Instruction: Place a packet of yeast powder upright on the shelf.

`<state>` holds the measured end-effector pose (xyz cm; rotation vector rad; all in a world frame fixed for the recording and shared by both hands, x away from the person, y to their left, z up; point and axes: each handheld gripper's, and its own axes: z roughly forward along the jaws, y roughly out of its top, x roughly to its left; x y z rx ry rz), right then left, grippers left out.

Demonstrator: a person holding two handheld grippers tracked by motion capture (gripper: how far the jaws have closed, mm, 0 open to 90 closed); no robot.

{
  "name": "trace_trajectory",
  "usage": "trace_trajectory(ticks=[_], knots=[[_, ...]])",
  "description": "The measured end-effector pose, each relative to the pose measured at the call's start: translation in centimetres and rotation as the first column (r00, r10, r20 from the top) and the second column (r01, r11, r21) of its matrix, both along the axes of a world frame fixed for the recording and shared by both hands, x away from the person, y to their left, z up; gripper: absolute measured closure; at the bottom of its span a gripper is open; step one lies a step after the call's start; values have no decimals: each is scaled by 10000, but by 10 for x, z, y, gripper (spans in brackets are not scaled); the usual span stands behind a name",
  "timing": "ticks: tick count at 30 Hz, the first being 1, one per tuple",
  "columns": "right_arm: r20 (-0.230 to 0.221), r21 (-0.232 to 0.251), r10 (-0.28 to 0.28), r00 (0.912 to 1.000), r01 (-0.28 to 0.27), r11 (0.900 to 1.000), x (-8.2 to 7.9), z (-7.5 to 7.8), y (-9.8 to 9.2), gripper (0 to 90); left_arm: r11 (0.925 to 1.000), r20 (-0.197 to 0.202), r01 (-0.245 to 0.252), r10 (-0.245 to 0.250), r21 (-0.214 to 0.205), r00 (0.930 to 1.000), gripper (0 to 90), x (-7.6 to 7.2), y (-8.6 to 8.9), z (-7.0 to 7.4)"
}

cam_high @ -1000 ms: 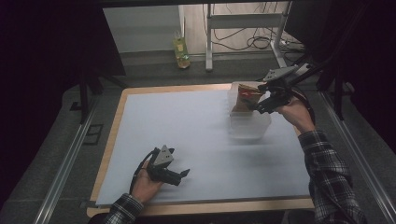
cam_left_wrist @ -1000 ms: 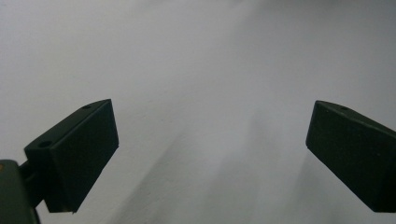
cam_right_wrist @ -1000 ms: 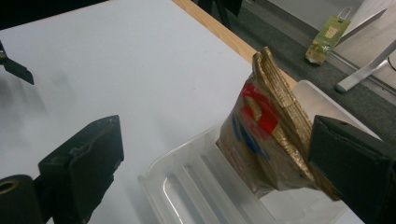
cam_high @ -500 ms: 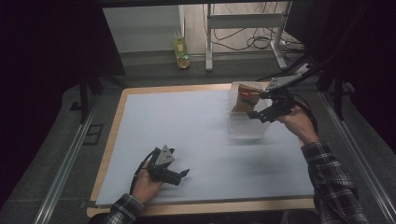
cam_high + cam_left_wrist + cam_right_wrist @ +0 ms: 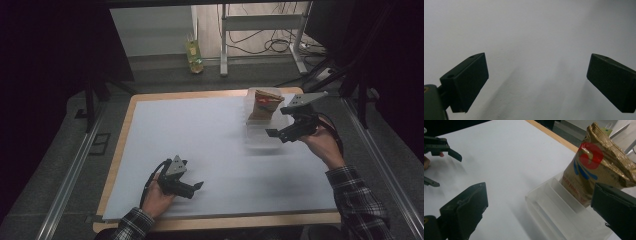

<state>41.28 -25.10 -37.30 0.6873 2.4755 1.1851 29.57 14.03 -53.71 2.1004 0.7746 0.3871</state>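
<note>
White table mat (image 5: 215,145) on a wood-edged table (image 5: 131,107), spanning most of the high view. Clear plastic slotted rack (image 5: 260,131) standing at the mat's far right, long axis running away from the person's side, dividers set crosswise (image 5: 554,205). Gold foil snack bag (image 5: 265,104) upright in the rack's farthest slot, top crumpled, red and blue print facing the camera in the right gripper view (image 5: 596,170); nearer slots apparently vacant.

Right gripper (image 5: 276,134) held above the rack's near end, just right of it, jaws spread wide and holding nothing. From this gripper the bag lies ahead and slightly toward the far side, partly behind the right-hand jaw in the right gripper view; bag's long axis vertical, hence a grasp across its flat faces likely. Right hand (image 5: 322,142) plainly the nearer one to rack and bag.

Left gripper (image 5: 199,186) low over the mat's near left, well apart from the rack, jaws likewise wide, gripping nothing, bare mat (image 5: 534,37) between them. Left hand (image 5: 157,192) resting at the table's near edge. Yellow-green bottle (image 5: 194,54) on the floor beyond the table, uninvolved.
</note>
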Motion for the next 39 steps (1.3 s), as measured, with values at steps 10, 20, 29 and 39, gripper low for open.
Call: trace_trajectory(ticks=[10, 20, 29, 39], knots=[[-96, 116, -1, 10000, 2, 9999, -17, -1, -7, 2, 9999, -27, 94, -95, -80, 10000, 33, 0, -1, 0], [-168, 2, 143, 9998, -143, 9999, -34, -1, -5, 1, 9999, 5, 110, -110, -48, 9999, 32, -1, -2, 0], [-228, 14, 234, 9995, -234, 9997, -49, -8, -2, 4, 9998, 66, 180, -180, 22, 9998, 32, -1, -2, 0], [-343, 82, 372, 9987, -369, 9993, -62, -20, -1, 4, 9999, 104, 170, -170, -12, 9998, 32, -2, -1, 1]])
